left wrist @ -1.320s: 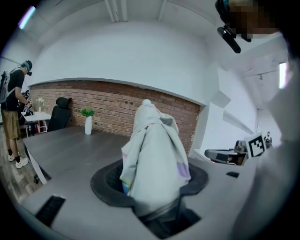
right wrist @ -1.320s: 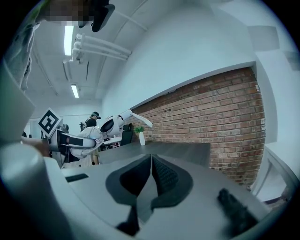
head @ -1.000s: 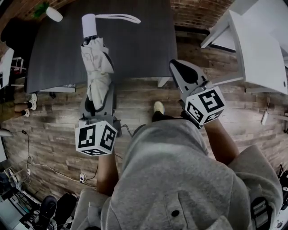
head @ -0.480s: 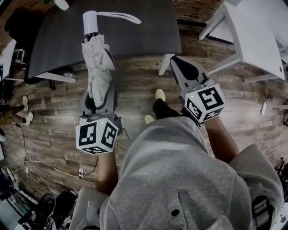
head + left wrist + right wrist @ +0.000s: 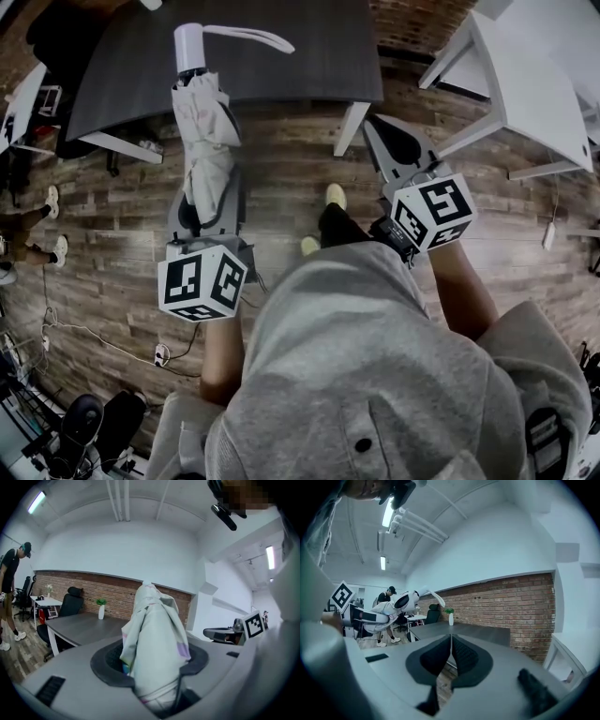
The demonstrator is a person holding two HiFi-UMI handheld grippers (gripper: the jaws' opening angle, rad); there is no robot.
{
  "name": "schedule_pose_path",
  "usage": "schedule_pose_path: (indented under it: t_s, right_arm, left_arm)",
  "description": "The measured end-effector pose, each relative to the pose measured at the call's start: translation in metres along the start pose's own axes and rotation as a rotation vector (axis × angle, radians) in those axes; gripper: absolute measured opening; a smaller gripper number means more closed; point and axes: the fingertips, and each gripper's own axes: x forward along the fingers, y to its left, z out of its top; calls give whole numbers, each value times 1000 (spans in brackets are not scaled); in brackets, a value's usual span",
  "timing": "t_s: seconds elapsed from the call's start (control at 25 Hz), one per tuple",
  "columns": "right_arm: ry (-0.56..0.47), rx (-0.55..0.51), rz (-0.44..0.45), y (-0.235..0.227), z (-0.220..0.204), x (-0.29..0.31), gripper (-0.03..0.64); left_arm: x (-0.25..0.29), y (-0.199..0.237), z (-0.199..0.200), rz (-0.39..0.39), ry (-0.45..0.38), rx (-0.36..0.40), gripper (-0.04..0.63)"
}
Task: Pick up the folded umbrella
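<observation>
Item one: my left gripper (image 5: 208,202), jaws part-way apart and clamped on the cloth end of the folded umbrella (image 5: 202,122). The umbrella is lifted clear of any surface and projects ahead of me, with its white handle (image 5: 187,49) and wrist strap (image 5: 251,36) at the far end, over the edge of the dark counter (image 5: 309,56). Item two: my right gripper (image 5: 389,145), jaws pressed together with nothing between them, held over the wooden floor (image 5: 281,178), near a white table (image 5: 534,84).
</observation>
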Motion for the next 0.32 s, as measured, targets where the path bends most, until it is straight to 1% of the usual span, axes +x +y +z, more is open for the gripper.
schedule_pose_path:
  t_s: [0.32]
  right_arm:
    - [-14, -9, 11, 4, 1, -6, 25]
  left_arm:
    - [-8, -8, -3, 6, -3, 7, 242]
